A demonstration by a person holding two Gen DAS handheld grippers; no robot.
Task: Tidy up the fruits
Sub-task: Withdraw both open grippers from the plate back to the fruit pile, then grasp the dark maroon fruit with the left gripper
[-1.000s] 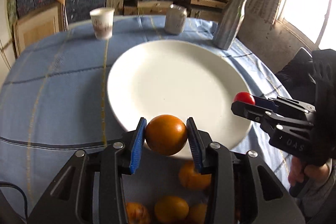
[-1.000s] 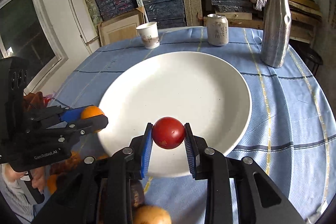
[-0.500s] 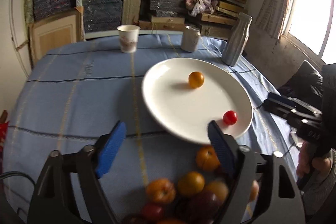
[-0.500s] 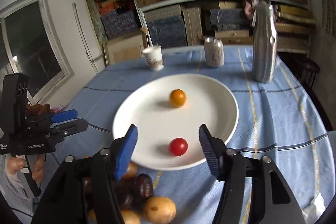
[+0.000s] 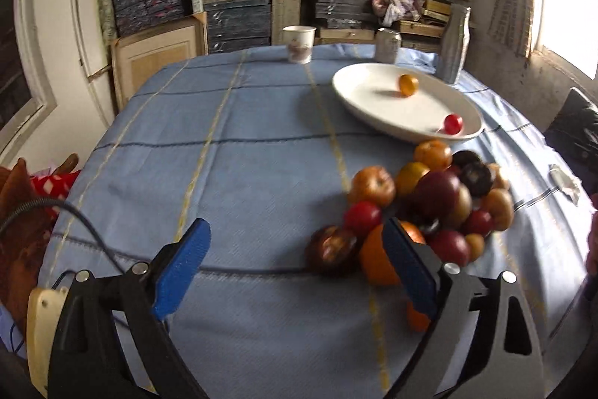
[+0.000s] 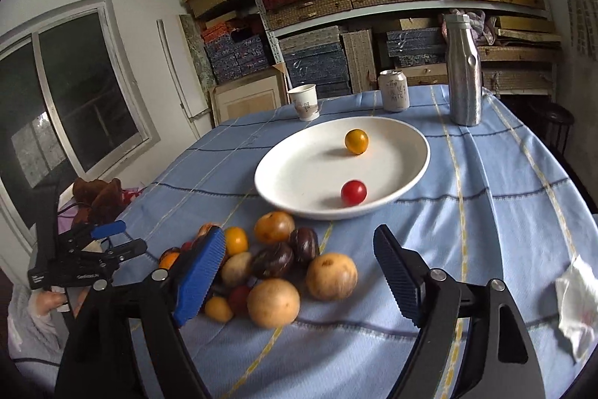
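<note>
A white plate (image 6: 306,167) holds a small orange fruit (image 6: 356,141) and a small red fruit (image 6: 353,192), lying apart. In front of it, a pile of mixed fruits (image 6: 276,260) sits on the blue cloth. My right gripper (image 6: 299,272) hangs back over the near side of the pile. Its jaws are opening and grip nothing. In the left wrist view, the plate (image 5: 366,88) and the pile (image 5: 422,204) lie to the right. My left gripper (image 5: 295,264) is empty and its jaws are opening. Its right pad is just in front of a large orange (image 5: 373,260). The left gripper (image 6: 130,236) also shows at the table's left edge.
A paper cup (image 6: 307,101), a drinks can (image 6: 393,90) and a tall metal bottle (image 6: 464,70) stand behind the plate. A crumpled tissue (image 6: 575,305) lies near the right edge. A hand (image 6: 45,301) holds the left gripper. Packed shelves fill the back wall.
Both grippers let go of their fruits, the orange and the red one, which now lie on the plate. Both pulled back from the plate with their jaws spreading wide.
</note>
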